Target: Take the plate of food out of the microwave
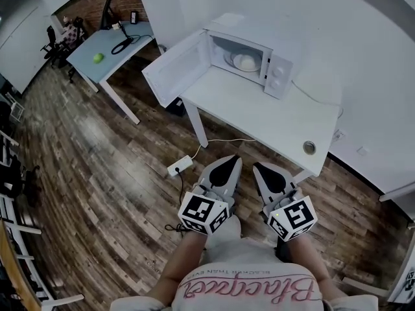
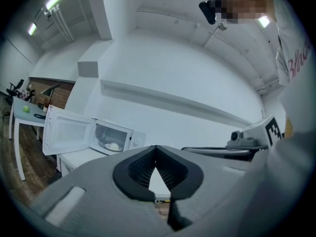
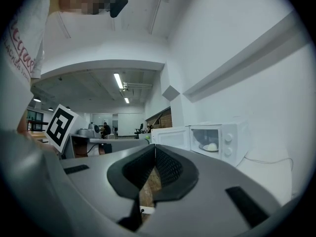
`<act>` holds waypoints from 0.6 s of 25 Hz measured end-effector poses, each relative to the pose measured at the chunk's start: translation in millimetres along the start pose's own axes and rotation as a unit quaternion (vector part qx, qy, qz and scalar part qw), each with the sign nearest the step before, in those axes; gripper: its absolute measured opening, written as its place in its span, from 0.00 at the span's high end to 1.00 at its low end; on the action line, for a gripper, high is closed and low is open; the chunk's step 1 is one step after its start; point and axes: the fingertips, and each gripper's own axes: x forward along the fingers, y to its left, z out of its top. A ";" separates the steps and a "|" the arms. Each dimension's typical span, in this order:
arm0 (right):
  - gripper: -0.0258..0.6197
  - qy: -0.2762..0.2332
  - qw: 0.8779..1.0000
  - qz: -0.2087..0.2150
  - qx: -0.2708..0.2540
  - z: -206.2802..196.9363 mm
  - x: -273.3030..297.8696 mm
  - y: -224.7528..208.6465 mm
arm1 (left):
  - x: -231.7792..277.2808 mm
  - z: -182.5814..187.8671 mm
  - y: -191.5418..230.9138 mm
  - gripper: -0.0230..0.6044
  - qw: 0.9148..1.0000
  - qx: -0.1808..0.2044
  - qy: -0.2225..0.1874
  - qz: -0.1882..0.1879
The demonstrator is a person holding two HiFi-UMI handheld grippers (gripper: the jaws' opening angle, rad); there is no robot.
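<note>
- Both grippers are out in front of the person's chest, side by side and close together, pointing across the floor (image 1: 97, 173) toward the table (image 1: 259, 118).
- Left gripper (image 1: 229, 162): held level, marker cube at the near end, bare forearm (image 1: 180, 259) running back to the body. In its own view the jaws are pressed together at the tips (image 2: 156, 147) with nothing between them.
- Right gripper (image 1: 261, 168): level too, just beside the left one, angled a touch inward, so the two noses nearly converge. Its own view shows the jaws closed tip to tip (image 3: 153, 147), empty, with wood floor showing through the gap below.
- Neither gripper is at the table yet; both tips hang over the floor just short of its near edge.
- The microwave (image 1: 275, 60) sits at the far end of the table, its door (image 1: 175, 67) swung wide open to the left.
- The plate (image 1: 246, 61) is inside the microwave, a pale round mound of food on it, well apart from both grippers. Each gripper view picks it up too, through the open front (image 2: 113, 146) (image 3: 211, 147).
- A power strip (image 1: 181, 166) lies on the floor, left of the left gripper.
</note>
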 end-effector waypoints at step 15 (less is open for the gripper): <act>0.94 0.011 1.000 -0.028 0.010 3.3 97.4 -64.3 | 82.5 13.8 89.4 0.96 1.000 -0.015 -0.005 -0.018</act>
